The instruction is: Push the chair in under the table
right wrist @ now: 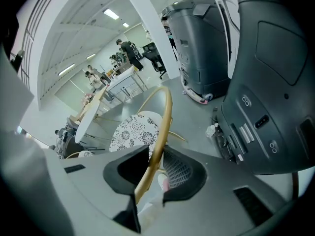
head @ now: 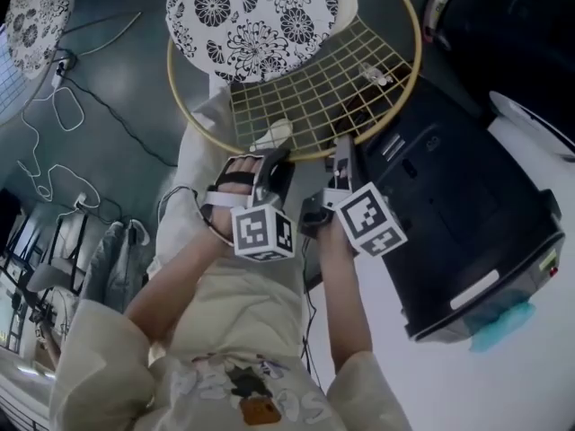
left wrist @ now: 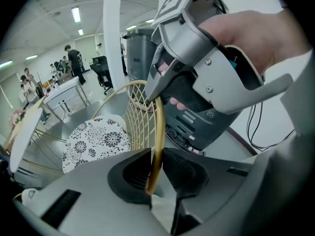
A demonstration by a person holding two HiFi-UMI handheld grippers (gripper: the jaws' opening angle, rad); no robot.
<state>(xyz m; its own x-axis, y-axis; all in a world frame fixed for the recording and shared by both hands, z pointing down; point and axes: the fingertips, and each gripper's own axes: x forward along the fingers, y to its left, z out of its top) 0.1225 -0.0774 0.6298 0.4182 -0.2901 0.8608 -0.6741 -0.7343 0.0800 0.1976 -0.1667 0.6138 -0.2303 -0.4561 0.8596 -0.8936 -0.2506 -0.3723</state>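
The chair has a gold wire back (head: 314, 79), a round gold rim (head: 193, 124) and a black-and-white floral seat cushion (head: 252, 16). It stands on the floor in front of me, beside the white table (head: 467, 384). My left gripper (head: 274, 155) and right gripper (head: 341, 146) sit side by side on the near part of the rim. In the left gripper view the rim (left wrist: 160, 127) runs between the pads of the left gripper (left wrist: 156, 166), which press on it. In the right gripper view the right gripper (right wrist: 155, 168) is shut on the rim (right wrist: 165, 117) likewise.
A large black machine (head: 458, 223) stands at the table's edge, right of the chair. Cables (head: 63, 124) trail over the floor at left, near a second floral chair (head: 36, 12). My shoe (head: 274, 135) shows under the chair back. People and tables (right wrist: 123, 80) are far off.
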